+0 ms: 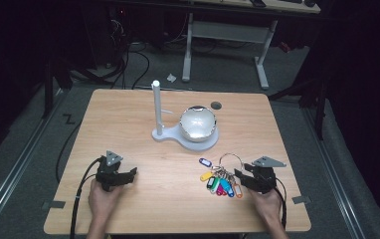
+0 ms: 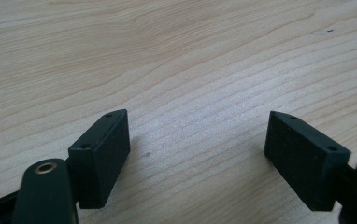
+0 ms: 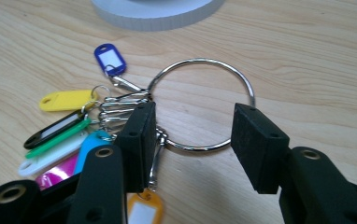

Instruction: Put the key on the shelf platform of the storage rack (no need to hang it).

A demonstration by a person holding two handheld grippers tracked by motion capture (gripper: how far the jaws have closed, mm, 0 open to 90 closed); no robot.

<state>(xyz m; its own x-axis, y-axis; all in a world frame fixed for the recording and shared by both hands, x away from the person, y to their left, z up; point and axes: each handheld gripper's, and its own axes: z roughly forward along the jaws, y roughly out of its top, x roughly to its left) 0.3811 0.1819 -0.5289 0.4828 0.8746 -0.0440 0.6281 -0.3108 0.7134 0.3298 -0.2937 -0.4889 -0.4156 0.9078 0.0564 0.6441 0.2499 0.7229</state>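
Between the right gripper [image 3: 193,140]'s parted fingers [image 3: 139,140] lies the key ring [image 3: 200,65], unclamped, near edge straddled.

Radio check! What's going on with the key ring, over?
Right gripper open, jaws straddling key ring, not clamped. Left gripper open on bare table. Nothing in the way.

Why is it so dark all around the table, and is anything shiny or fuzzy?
High view: light falls on the table alone, the room beyond stays dark, and the bowl glares white. Right gripper view: the ring glints, the nearest claw parts look soft. Left gripper view: even light, faint shadow beside the left claw.
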